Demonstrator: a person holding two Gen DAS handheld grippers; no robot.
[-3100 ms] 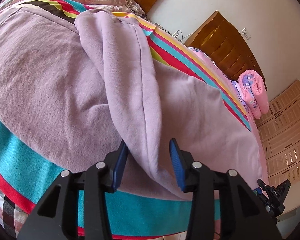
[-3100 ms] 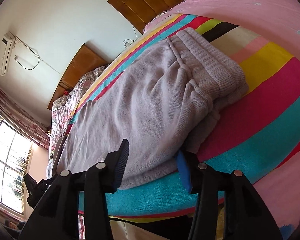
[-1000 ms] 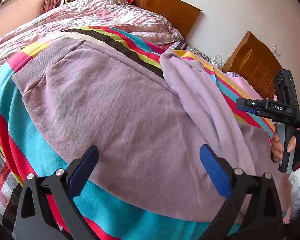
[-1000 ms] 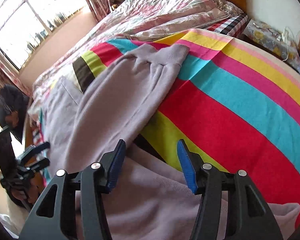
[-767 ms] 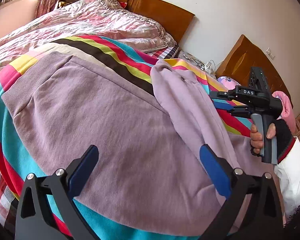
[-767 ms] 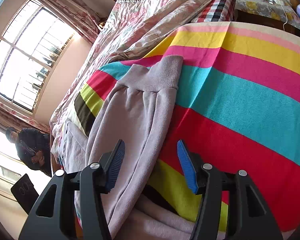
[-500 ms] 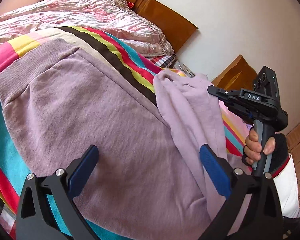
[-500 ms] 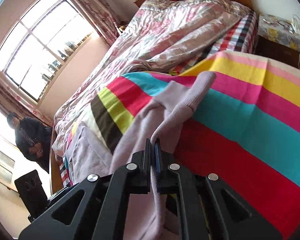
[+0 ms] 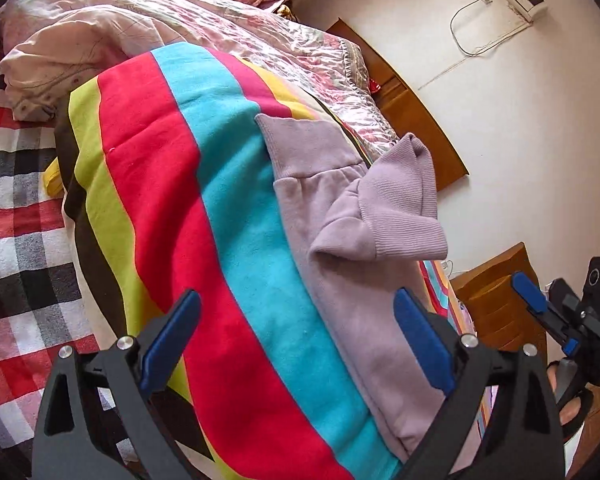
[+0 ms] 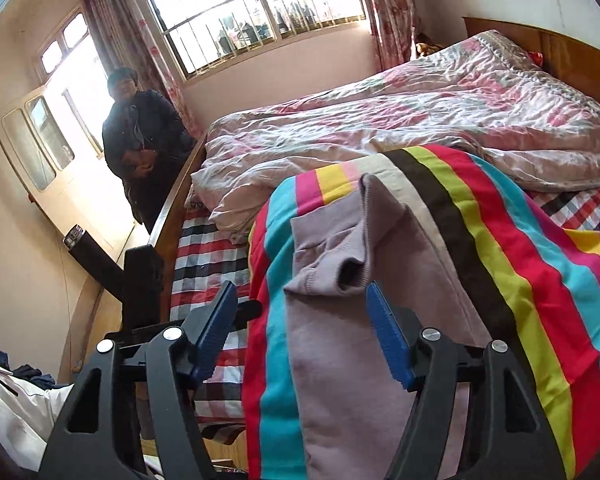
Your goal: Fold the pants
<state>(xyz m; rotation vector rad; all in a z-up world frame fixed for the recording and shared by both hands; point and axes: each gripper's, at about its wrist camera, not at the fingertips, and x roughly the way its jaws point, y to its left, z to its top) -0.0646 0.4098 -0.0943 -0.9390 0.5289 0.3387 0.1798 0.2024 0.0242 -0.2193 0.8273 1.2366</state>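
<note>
Lilac pants (image 9: pixel 340 280) are soft matt fleece with ribbed cuffs; the striped blanket (image 9: pixel 160 208) looks fuzzy; the headboard (image 9: pixel 412 120) is glossy varnished wood.

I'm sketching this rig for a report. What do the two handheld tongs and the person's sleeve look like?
Both tongs, left and right, have matte black angular frames with triangular cut-outs, silver screw heads and ridged blue pads. Seen from the left wrist, the right unit has a black pistol-style handle. A white sleeve shows at the lower left of the right view.

Barred window (image 10: pixel 256 4) bright with daylight, floral curtains (image 10: pixel 112 36), wooden headboard (image 9: pixel 416 120), white wall (image 9: pixel 520 128)
</note>
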